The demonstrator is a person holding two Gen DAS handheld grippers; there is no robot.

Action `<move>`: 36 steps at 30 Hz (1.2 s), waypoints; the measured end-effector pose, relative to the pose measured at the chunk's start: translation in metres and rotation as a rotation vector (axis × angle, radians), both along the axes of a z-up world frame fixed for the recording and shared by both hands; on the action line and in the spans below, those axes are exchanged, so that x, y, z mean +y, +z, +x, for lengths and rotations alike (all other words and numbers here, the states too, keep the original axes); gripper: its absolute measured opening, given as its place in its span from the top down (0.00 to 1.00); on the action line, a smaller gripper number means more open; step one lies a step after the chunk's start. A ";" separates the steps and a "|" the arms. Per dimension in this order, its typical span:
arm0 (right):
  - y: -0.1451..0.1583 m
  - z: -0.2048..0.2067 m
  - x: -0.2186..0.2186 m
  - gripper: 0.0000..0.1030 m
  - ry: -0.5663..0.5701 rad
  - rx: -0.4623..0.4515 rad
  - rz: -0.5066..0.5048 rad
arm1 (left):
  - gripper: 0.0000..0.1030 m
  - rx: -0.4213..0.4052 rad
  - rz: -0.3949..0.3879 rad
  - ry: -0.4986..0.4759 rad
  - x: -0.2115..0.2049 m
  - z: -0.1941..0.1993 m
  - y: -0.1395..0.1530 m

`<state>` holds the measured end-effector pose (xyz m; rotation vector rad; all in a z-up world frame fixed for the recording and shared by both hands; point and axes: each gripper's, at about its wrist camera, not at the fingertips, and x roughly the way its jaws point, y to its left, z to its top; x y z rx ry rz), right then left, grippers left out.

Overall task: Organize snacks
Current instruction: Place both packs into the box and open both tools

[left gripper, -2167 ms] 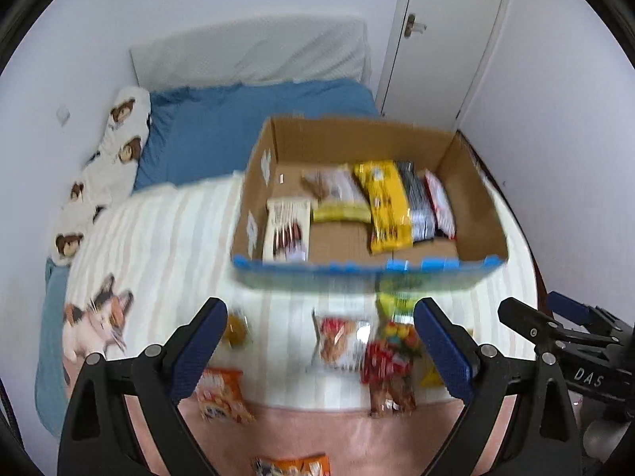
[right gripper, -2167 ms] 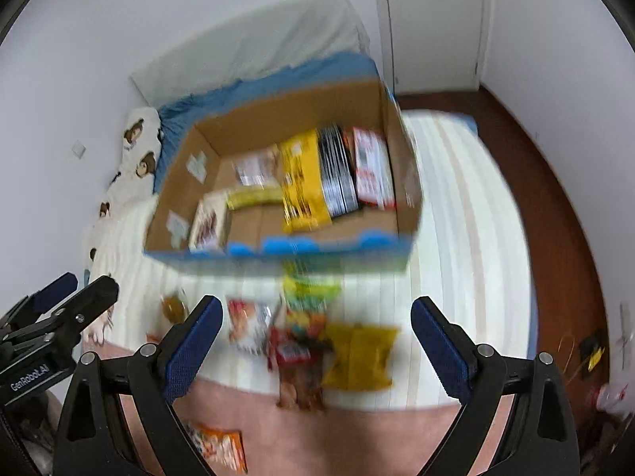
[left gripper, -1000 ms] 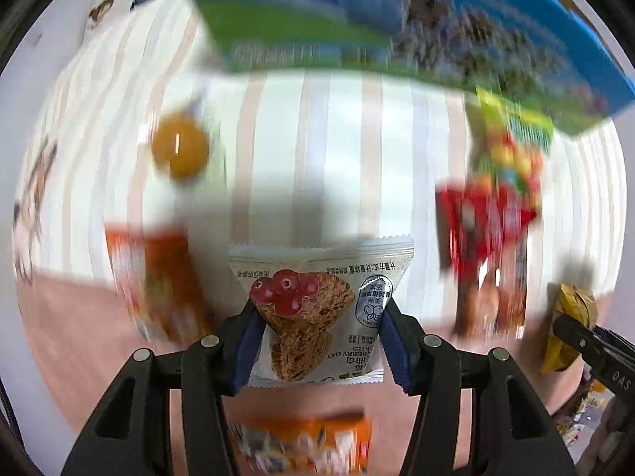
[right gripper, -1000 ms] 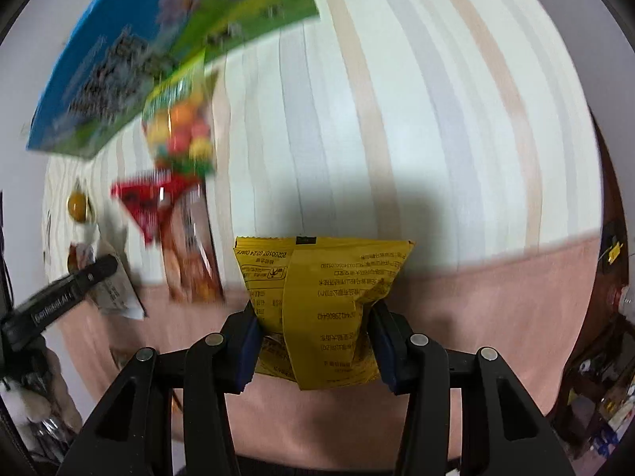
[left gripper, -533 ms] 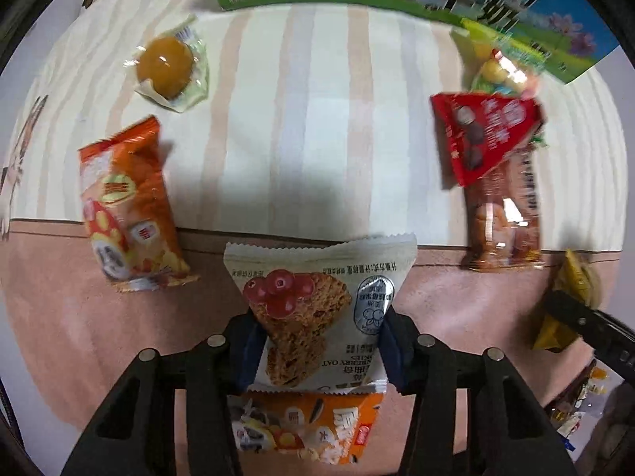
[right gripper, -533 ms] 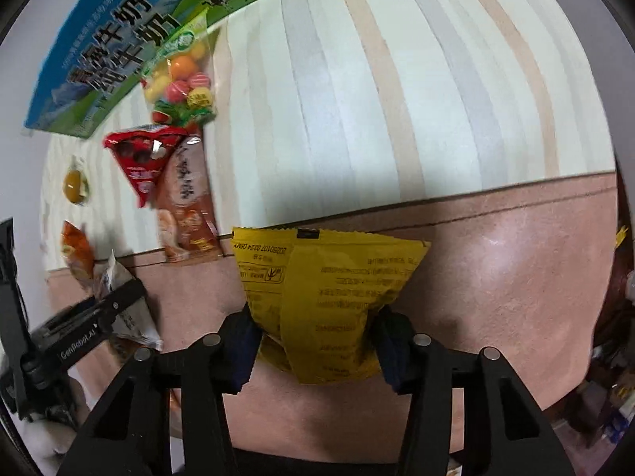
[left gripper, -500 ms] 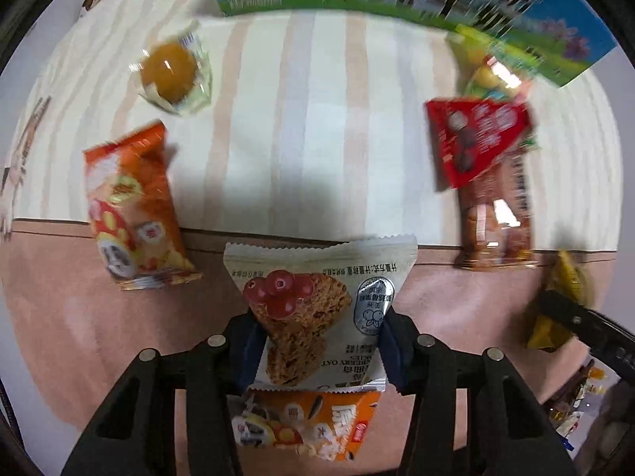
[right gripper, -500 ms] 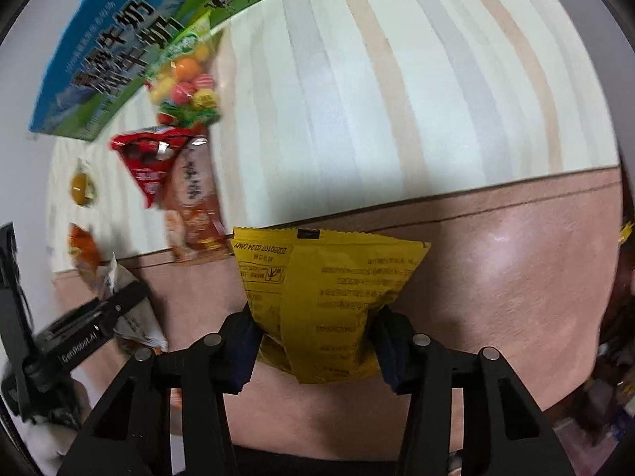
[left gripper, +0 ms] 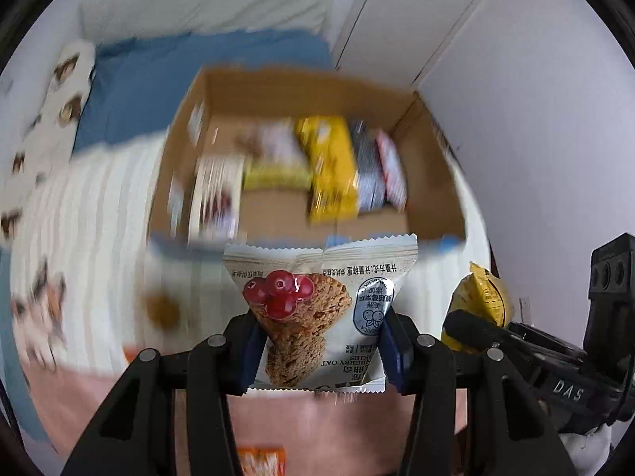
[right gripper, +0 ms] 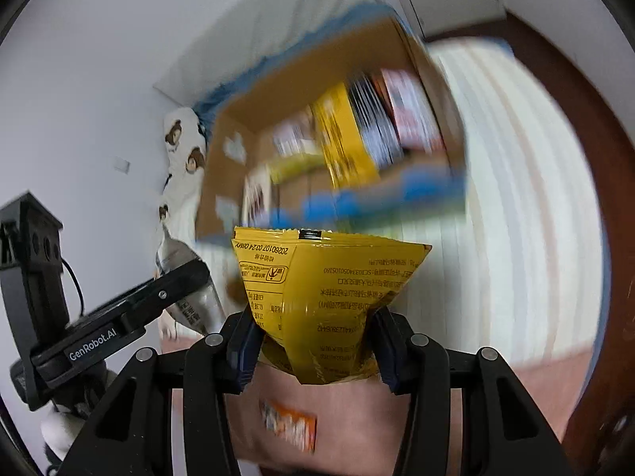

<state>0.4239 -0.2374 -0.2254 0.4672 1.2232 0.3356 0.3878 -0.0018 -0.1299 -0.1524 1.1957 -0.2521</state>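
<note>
My left gripper (left gripper: 319, 351) is shut on a white cranberry oat cookie packet (left gripper: 317, 309), held up above the bed. My right gripper (right gripper: 315, 351) is shut on a yellow snack bag (right gripper: 325, 301), also lifted; that bag (left gripper: 482, 297) shows at the right of the left wrist view. Beyond both stands an open cardboard box (left gripper: 436, 182) with a blue front edge, holding several snack packs, among them a yellow one (left gripper: 329, 170). The box (right gripper: 234, 131) appears blurred in the right wrist view.
The box sits on a striped bedspread (left gripper: 99, 214) with a pink band near me. An orange packet (left gripper: 262, 460) and a round orange sweet (left gripper: 160, 309) lie on it. An orange packet (right gripper: 289, 424) lies below the right gripper. White walls and a door (left gripper: 401, 12) stand behind.
Both grippers have risen and tilted up with their packets; the view went from the bedspread and loose snacks to the open box and the room.
</note>
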 end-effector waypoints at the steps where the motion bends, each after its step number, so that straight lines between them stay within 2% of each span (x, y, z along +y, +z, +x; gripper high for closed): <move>1: 0.008 0.018 0.004 0.50 0.007 -0.017 -0.028 | 0.54 -0.008 0.018 -0.008 -0.008 0.015 0.005; 4: 0.017 0.065 0.007 0.50 0.022 -0.017 -0.093 | 0.54 0.046 0.026 -0.020 -0.019 0.069 -0.005; 5: 0.016 0.082 0.008 0.50 0.028 0.000 -0.116 | 0.54 0.067 0.028 -0.021 -0.017 0.072 -0.007; 6: 0.013 0.095 0.006 0.50 0.032 0.018 -0.134 | 0.54 0.109 0.034 -0.022 -0.021 0.093 -0.021; 12: -0.024 0.150 0.015 0.50 0.085 0.149 -0.240 | 0.54 0.288 0.110 -0.026 -0.026 0.154 -0.078; 17: -0.053 0.160 0.024 0.50 0.103 0.217 -0.264 | 0.54 0.375 0.113 -0.026 -0.026 0.164 -0.111; 23: -0.078 0.167 0.028 0.50 0.133 0.270 -0.271 | 0.54 0.427 0.095 -0.026 -0.027 0.164 -0.128; 24: -0.083 0.167 0.028 0.50 0.142 0.282 -0.274 | 0.54 0.432 0.090 -0.019 -0.022 0.168 -0.139; 25: -0.088 0.168 0.028 0.48 0.149 0.307 -0.271 | 0.54 0.438 0.081 -0.019 -0.020 0.167 -0.141; 26: -0.091 0.166 0.030 0.42 0.154 0.319 -0.274 | 0.54 0.444 0.075 -0.020 -0.019 0.165 -0.144; 27: -0.094 0.166 0.031 0.34 0.162 0.329 -0.287 | 0.52 0.459 0.065 -0.010 -0.015 0.163 -0.148; 28: -0.096 0.166 0.032 0.13 0.169 0.332 -0.314 | 0.47 0.475 0.057 0.000 -0.012 0.161 -0.151; 29: -0.097 0.165 0.032 0.06 0.174 0.329 -0.323 | 0.33 0.484 0.049 0.001 -0.010 0.165 -0.155; 30: -0.098 0.165 0.032 0.06 0.175 0.328 -0.325 | 0.24 0.484 0.045 0.001 -0.008 0.164 -0.157; 31: -0.098 0.164 0.032 0.06 0.171 0.333 -0.324 | 0.10 0.461 0.079 0.006 -0.006 0.164 -0.155; 33: -0.099 0.163 0.033 0.06 0.174 0.334 -0.326 | 0.07 0.425 0.104 0.011 -0.001 0.162 -0.150; 36: -0.098 0.162 0.034 0.06 0.173 0.328 -0.346 | 0.07 0.424 0.095 0.011 0.002 0.159 -0.148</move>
